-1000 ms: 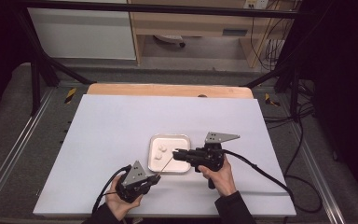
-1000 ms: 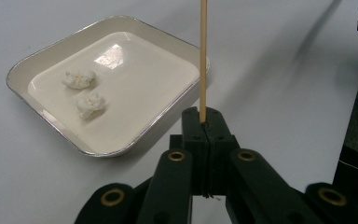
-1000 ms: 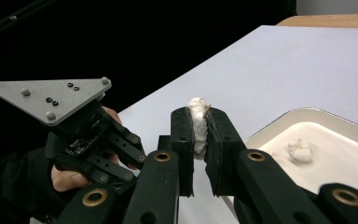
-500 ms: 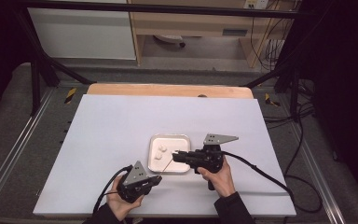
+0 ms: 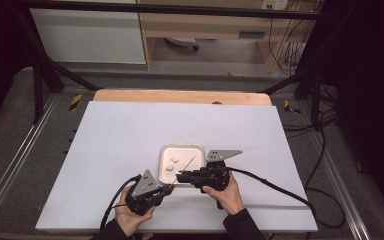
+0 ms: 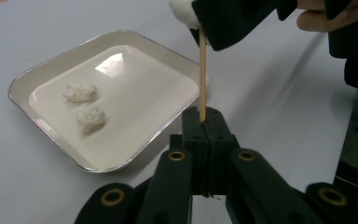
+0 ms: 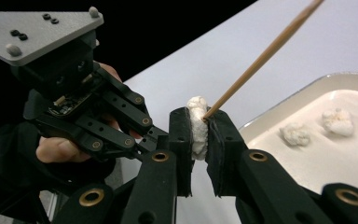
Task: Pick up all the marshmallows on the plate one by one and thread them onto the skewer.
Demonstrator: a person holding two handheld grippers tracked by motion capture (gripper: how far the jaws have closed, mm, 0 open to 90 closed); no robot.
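My left gripper [image 5: 169, 189] is shut on the lower end of a thin wooden skewer [image 6: 203, 79], which points up and away from its jaws. The skewer [image 5: 187, 165] slants over the near edge of a small metal tray [image 5: 182, 147]. My right gripper [image 7: 199, 121] is shut on a white puffy piece [image 7: 198, 128], which sits on the skewer [image 7: 265, 53] a short way above the left gripper [image 7: 156, 135]. Two more white pieces [image 6: 79, 91] [image 6: 91, 116] lie in the tray [image 6: 16, 91].
The tray rests near the front middle of a white table top [image 5: 130, 135]. A wooden board edge [image 5: 180, 96] runs along the far side. Black cables [image 5: 275, 187] trail from the grippers over the table's right front. Metal frame rails [image 5: 10, 165] flank the table.
The right gripper has drifted a little to the left and nearer the left gripper, with the white piece still in it. The left gripper has kept still.
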